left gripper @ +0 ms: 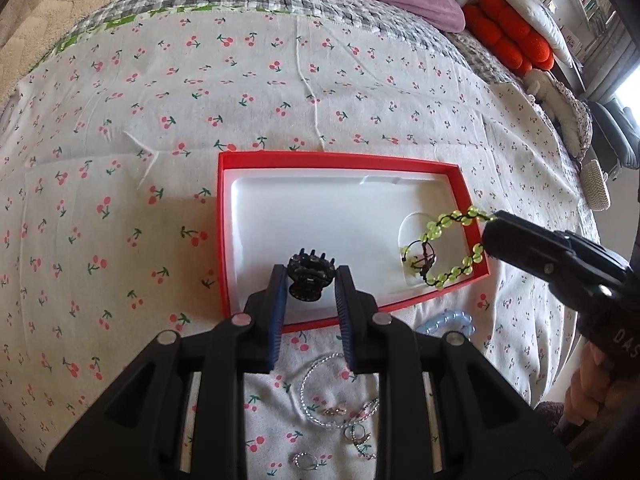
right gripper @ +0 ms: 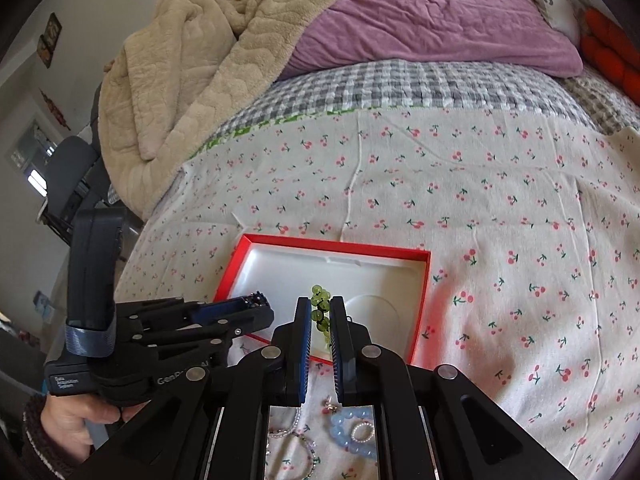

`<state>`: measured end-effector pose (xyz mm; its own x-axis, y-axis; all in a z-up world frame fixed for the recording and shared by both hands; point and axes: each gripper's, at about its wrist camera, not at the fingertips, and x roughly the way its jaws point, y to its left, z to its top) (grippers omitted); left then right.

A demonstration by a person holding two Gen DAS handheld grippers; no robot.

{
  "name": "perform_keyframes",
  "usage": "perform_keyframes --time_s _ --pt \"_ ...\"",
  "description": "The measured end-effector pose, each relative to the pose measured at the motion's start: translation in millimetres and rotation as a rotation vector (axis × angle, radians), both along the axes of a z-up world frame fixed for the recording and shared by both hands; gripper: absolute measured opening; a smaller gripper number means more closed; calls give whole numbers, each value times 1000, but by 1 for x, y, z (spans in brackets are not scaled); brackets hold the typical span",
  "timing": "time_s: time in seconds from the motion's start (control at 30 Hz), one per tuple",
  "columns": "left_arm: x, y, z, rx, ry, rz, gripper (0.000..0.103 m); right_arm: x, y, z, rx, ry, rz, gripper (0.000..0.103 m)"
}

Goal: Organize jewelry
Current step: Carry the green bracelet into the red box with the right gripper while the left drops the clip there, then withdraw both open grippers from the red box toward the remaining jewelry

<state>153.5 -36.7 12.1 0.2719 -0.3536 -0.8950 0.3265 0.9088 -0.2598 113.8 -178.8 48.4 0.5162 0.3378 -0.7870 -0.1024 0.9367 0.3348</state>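
Observation:
A red box [left gripper: 340, 158] with a white tray insert lies on the cherry-print bedspread. My left gripper [left gripper: 310, 276] hangs over the tray's near edge, shut on a black hair claw clip [left gripper: 308, 286]. The right wrist view shows that left gripper [right gripper: 256, 304] from the side with the clip [right gripper: 256, 299] at its tip. My right gripper [right gripper: 320, 308] is shut on a green bead bracelet [right gripper: 319, 294]. In the left wrist view the bracelet [left gripper: 434, 232] dangles from the right gripper [left gripper: 494, 226] over the tray's round hollow at the right end of the box [right gripper: 336, 245].
Loose jewelry lies on the bedspread in front of the box: silver chain bracelets [left gripper: 316, 392], rings [left gripper: 356, 434] and a blue bead bracelet [right gripper: 352, 426]. A purple pillow [right gripper: 432, 16], a beige blanket [right gripper: 192, 80] and an orange cushion [left gripper: 508, 36] lie at the far side.

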Motion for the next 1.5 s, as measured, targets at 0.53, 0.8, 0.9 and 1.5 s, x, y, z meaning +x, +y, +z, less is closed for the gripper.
perform_keyframes --time_s 0.53,0.8,0.9,1.5 --pt "-8 -5 26 -16 -77 3 47 1 -13 5 39 14 -27 74" --pt "-26 3 45 12 -161 32 79 -19 -20 29 -6 -45 -61 77" --pt "-36 12 45 46 -187 71 83 -29 -21 33 -37 -58 -50 79" --pt "-94 59 -7 126 -66 75 84 -88 -39 -32 -109 106 -50 82"
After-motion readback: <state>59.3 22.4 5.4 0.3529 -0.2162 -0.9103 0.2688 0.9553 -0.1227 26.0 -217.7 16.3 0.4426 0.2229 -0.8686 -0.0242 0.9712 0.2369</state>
